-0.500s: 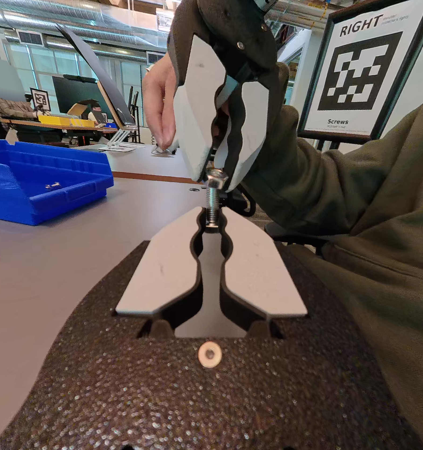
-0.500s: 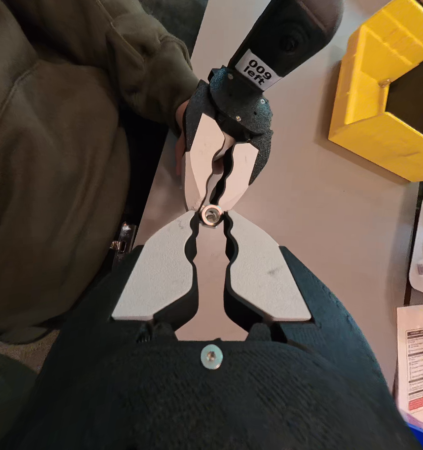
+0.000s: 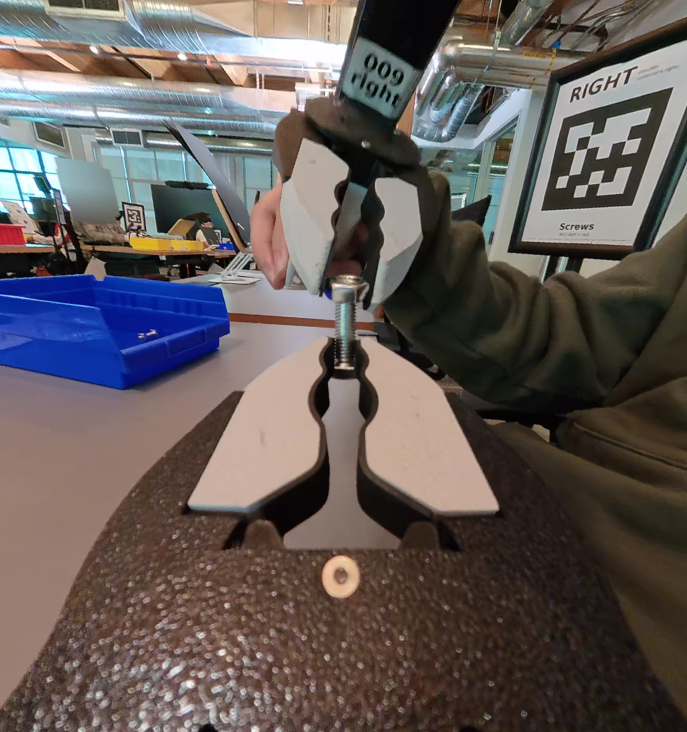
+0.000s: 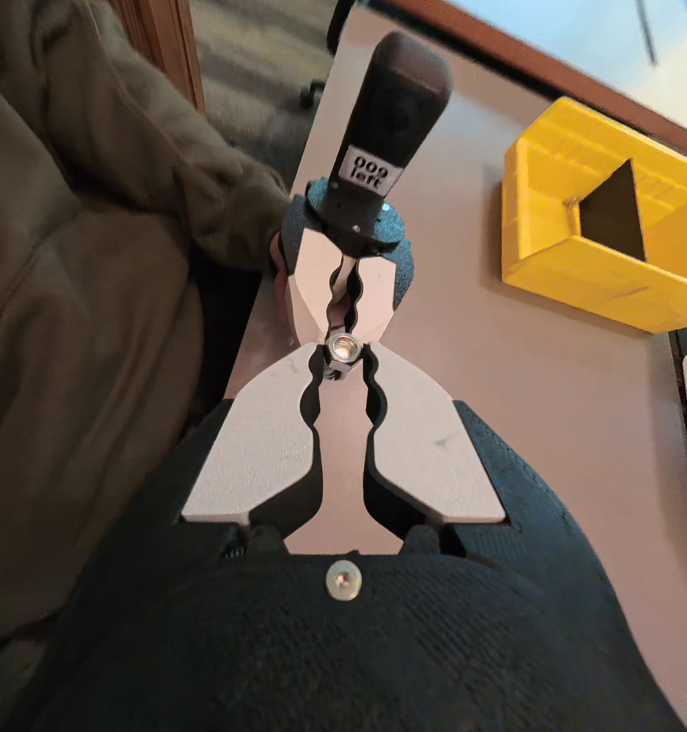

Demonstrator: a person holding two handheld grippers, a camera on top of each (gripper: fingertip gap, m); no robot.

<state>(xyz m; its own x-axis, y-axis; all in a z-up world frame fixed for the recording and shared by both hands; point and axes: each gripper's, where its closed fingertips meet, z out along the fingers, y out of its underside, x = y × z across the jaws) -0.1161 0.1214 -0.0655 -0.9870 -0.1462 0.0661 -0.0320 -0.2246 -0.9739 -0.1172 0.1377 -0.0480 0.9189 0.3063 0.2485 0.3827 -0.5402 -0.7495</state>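
While our left gripper [image 3: 343,356] pinches the lower end of a threaded bolt [image 3: 343,332] and holds it upright, our right gripper [image 4: 343,354] comes down from above. Its fingertips [image 4: 294,368] stand slightly apart around the hex nut [image 4: 343,352] at the bolt's top; we cannot tell whether they grip it. All of this sits above the near edge of the grey table [image 3: 76,427]. Far left lies a blue bin [image 3: 108,328]; a yellow bin [image 4: 595,237] stands on the table in the right wrist view.
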